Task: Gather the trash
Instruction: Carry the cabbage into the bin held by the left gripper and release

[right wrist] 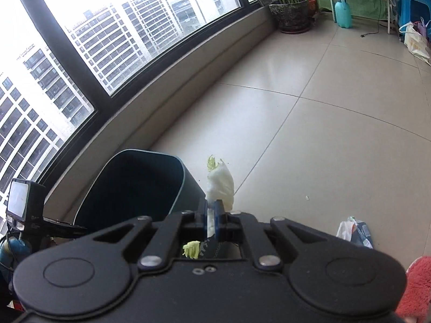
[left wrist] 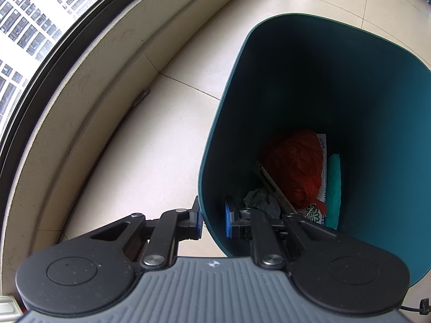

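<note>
A dark teal trash bin stands on the tiled floor by the window wall. My left gripper is shut on its near rim, one finger outside and one inside. In the bin lie a red plastic bag, a printed white wrapper, a teal packet and a grey crumpled scrap. In the right wrist view my right gripper is shut on a pale cabbage leaf, held in the air just right of the bin.
A crumpled white and blue wrapper lies on the floor at the right, with a small white crumb beyond it. A potted plant, a teal spray bottle and bags stand at the far end. A red fuzzy slipper shows at the lower right.
</note>
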Motion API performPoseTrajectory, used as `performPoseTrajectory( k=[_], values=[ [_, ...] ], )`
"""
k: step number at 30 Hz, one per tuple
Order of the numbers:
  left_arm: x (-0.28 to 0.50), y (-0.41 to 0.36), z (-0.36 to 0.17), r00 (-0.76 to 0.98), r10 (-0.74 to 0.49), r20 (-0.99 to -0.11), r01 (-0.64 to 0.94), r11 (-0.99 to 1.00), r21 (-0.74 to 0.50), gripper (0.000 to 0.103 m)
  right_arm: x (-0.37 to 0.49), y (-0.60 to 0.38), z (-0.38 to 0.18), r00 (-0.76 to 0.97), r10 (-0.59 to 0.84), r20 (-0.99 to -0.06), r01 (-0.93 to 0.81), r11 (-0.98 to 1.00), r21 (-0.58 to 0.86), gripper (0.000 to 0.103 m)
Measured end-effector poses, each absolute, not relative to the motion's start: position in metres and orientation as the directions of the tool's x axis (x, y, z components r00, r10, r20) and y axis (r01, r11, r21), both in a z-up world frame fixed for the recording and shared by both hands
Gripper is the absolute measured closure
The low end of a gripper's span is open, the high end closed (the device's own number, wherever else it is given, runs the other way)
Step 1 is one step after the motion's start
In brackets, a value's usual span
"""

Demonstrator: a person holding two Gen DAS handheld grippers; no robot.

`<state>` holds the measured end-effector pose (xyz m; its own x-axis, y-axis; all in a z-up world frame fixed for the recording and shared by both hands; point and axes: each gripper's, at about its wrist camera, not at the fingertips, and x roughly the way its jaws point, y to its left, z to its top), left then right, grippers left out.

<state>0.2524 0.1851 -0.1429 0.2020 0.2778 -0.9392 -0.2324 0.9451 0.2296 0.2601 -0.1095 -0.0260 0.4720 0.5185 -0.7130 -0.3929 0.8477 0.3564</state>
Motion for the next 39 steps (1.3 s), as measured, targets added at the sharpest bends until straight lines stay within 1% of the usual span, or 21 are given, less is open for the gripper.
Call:
performPoseTrajectory(
  k=[3,7,13,17,21,26,27,29,30,34,39],
  values=[
    [0.252,0.187,-0.143,0.201,0.273,-0.941,-0.234,0.946,0.224,0.088,0.262,-0.068,-0.016,0.428,0.570,-0.701,-0.484,0.800,0.354,0.100],
    [0.252,0.190,-0.143,0.203,0.264,-0.943,-0.235,0.948,0.215,0.088,0.272,-0.021,-0.030,0.382,0.559,-0.735,-0.539,0.782,0.315,0.100],
    [0.253,0.192,-0.140,0.202,0.256,-0.945,-0.239,0.949,0.206,0.088,0.285,0.035,-0.085,0.307,0.454,-0.837,-0.553,0.800,0.232,0.100],
    [0.253,0.194,-0.139,0.203,0.250,-0.947,-0.240,0.950,0.200,0.088,0.291,0.051,-0.113,0.282,0.389,-0.877,-0.552,0.813,0.183,0.100],
    [0.253,0.194,-0.139,0.203,0.251,-0.946,-0.240,0.950,0.200,0.088,0.293,0.063,-0.130,0.245,0.347,-0.905,-0.568,0.808,0.156,0.100],
    [0.252,0.195,-0.139,0.203,0.250,-0.947,-0.240,0.950,0.200,0.088,0.287,0.086,-0.138,0.220,0.310,-0.925,-0.605,0.787,0.120,0.099],
    [0.252,0.195,-0.139,0.204,0.251,-0.946,-0.239,0.950,0.201,0.088,0.286,0.089,-0.137,0.217,0.310,-0.926,-0.614,0.780,0.118,0.094],
    [0.252,0.194,-0.140,0.203,0.252,-0.946,-0.239,0.950,0.202,0.088,0.283,0.090,-0.136,0.207,0.309,-0.928,-0.626,0.771,0.118,0.083],
    [0.252,0.194,-0.140,0.203,0.252,-0.946,-0.239,0.950,0.202,0.088,0.281,0.090,-0.135,0.200,0.310,-0.930,-0.630,0.767,0.120,0.080],
    [0.252,0.194,-0.140,0.204,0.252,-0.946,-0.237,0.950,0.202,0.088,0.281,0.086,-0.120,0.194,0.355,-0.914,-0.632,0.758,0.161,0.079],
    [0.252,0.193,-0.140,0.204,0.254,-0.945,-0.237,0.950,0.205,0.088,0.282,0.047,-0.081,0.206,0.434,-0.877,-0.603,0.762,0.235,0.073]
  ],
)
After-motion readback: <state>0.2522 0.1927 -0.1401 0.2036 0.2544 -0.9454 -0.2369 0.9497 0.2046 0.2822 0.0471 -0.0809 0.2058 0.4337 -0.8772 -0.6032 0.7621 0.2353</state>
